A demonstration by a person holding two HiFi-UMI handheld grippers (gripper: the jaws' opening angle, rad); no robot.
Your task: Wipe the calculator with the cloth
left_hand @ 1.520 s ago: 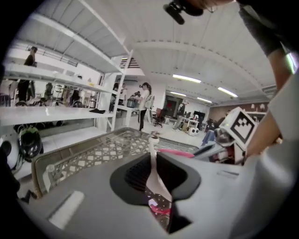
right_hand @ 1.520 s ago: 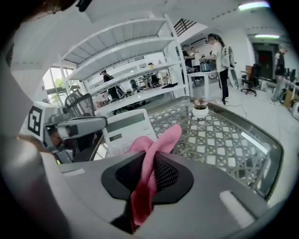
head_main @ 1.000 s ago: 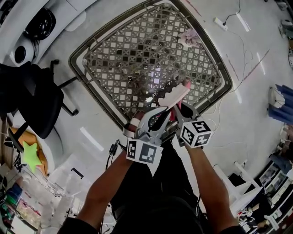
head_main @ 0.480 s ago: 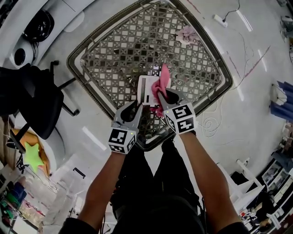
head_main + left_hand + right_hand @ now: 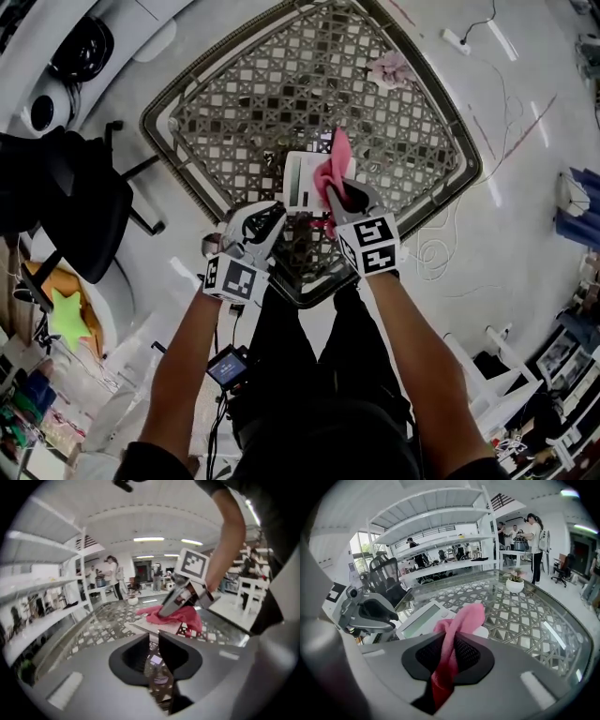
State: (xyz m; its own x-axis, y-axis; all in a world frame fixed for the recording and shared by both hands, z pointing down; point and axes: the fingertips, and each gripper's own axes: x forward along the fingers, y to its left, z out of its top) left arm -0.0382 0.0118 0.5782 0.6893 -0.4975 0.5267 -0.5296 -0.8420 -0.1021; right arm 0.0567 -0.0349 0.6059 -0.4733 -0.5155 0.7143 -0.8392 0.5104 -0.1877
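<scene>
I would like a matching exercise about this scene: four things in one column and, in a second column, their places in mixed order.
Things:
1. calculator
2. cloth
3. potted plant
4. chair

Places:
A. on the floor beside the table
B. clamped in the right gripper
C. standing at the table's far corner
D. lying flat on the table

Pairs: 1-D, 2-B, 3-C, 4-A

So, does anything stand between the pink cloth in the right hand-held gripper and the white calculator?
Nothing visible does. The right hand-held gripper is shut on the pink fabric cloth, whose free end seems to lie on the white rectangular calculator on the glass lattice table.
</scene>
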